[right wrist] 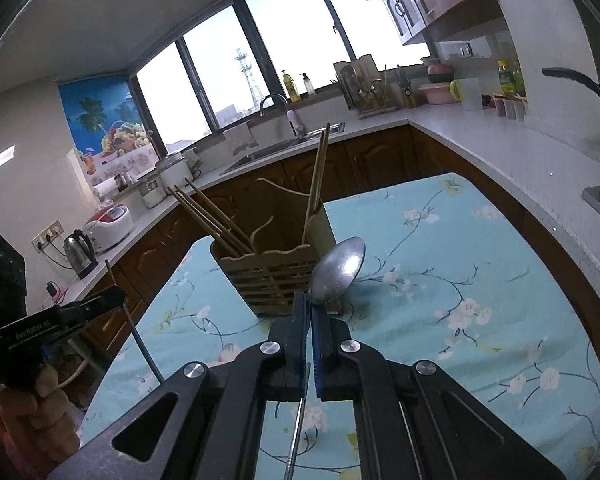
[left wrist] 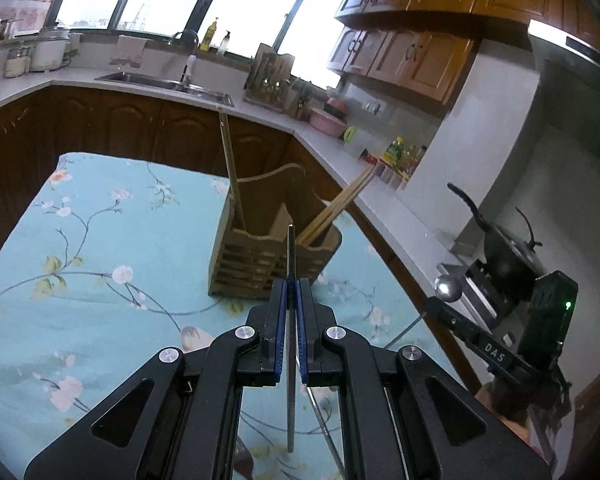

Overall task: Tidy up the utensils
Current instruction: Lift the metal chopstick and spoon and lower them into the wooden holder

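Partly done, by the look of it: wooden holder [left wrist: 274, 246] on floral cloth [left wrist: 100, 248] already carrying chopsticks [left wrist: 334, 210] in one end slot and a lone stick [left wrist: 233, 172] in the other. Still out of holder: thin metal rod [left wrist: 291, 256], probably a utensil handle seen edge-on, pinched upright in left gripper [left wrist: 291, 286] just short of holder; metal spoon [right wrist: 337, 270], bowl up, pinched by its handle in right gripper [right wrist: 311, 300], bowl overlapping holder's near corner. Both jaw pairs pressed tight on their pieces. Left to do: drop both in. Writing: "DAS" on right gripper's side, "GenRobot AI", roughly, on left's; bottle labels behind holder unreadable.
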`<state>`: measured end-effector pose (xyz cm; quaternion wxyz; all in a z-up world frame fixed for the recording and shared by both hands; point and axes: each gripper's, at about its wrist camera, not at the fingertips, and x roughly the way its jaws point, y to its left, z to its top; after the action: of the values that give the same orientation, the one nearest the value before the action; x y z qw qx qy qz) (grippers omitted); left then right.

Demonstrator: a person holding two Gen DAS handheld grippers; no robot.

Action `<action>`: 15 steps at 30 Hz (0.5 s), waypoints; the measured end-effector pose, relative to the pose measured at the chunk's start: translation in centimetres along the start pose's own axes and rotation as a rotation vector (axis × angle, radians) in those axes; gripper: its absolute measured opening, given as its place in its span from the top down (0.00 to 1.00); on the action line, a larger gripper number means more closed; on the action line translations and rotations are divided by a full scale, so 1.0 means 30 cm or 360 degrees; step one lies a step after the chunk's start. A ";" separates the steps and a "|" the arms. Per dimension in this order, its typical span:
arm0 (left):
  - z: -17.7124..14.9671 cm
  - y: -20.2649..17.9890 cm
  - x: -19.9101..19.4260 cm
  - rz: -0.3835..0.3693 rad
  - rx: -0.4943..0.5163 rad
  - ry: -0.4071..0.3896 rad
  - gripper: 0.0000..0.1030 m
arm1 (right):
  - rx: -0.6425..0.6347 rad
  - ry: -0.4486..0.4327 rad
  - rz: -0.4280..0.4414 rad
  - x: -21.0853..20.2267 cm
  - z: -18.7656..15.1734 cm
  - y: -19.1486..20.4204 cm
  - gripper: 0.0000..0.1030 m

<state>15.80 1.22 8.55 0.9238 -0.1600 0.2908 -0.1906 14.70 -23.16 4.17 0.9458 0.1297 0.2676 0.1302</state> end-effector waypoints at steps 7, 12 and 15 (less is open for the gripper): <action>0.077 0.006 -0.032 0.0018 0.0004 -0.0126 0.96 | -0.0046 -0.0044 0.0004 0.001 0.055 0.021 0.98; 0.184 0.003 -0.058 0.0024 0.0012 -0.0276 0.96 | -0.0095 -0.0111 -0.0004 0.005 0.128 0.045 0.98; 0.249 -0.004 -0.069 0.0041 0.0019 -0.0385 0.96 | -0.0119 -0.0158 -0.0013 0.009 0.177 0.057 0.98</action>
<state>18.67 3.41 15.39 0.9555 -0.1726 0.1782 -0.1596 17.48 -22.42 8.96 0.9627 0.0994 0.2158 0.1295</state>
